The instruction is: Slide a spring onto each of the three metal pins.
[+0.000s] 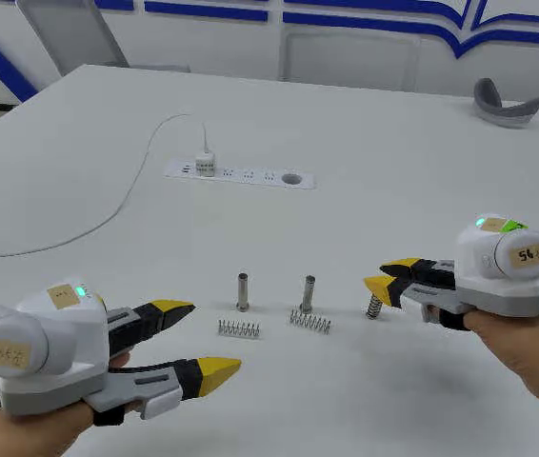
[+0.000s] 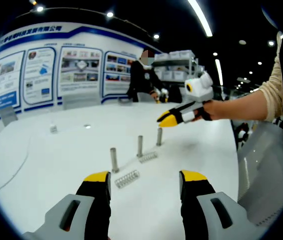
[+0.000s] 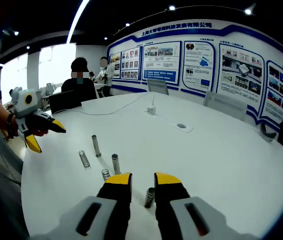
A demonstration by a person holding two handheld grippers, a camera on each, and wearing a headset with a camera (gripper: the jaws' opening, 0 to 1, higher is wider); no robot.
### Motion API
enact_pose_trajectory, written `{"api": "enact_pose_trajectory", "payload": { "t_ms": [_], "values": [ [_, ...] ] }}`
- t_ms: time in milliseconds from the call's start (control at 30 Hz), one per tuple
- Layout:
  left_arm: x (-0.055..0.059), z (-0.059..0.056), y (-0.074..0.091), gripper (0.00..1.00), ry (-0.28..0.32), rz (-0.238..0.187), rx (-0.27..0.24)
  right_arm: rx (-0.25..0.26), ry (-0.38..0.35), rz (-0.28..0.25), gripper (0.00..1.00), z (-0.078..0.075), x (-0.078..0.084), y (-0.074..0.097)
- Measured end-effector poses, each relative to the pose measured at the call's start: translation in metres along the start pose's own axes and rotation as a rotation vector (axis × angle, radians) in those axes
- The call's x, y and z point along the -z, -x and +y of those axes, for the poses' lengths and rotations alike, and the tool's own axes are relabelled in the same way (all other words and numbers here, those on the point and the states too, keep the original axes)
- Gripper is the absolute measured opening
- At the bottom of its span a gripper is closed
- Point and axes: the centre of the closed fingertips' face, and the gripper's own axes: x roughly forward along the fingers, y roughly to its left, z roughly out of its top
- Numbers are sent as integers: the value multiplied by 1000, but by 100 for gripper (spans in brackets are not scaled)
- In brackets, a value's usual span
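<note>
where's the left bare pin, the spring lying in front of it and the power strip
left bare pin (image 1: 243, 290), head view, mid shaft
spring (image 1: 239, 328), head view, middle coils
power strip (image 1: 239, 174), head view, top face

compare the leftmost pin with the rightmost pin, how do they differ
The leftmost pin is bare metal; the rightmost pin wears a fitted spring. A loose spring lies flat on the table just before the leftmost pin; none lies before the rightmost pin. The leftmost pin stands away from the right gripper; the rightmost pin sits at its yellow tips. Both are on the white table.
</note>
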Motion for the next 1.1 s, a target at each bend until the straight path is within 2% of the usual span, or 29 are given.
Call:
{"api": "enact_pose_trajectory", "payload": {
  "t_ms": [267,633,1100],
  "values": [
    [-2,0,0,56,-2,-2,-1,-58,23,8,19,18,0,-9],
    [-2,0,0,56,-3,0,-1,-158,41,71,19,46,21,-24],
    [0,-1,-2,56,-7,10,4,-209,48,136,18,57,44,-40]
  ]
}}
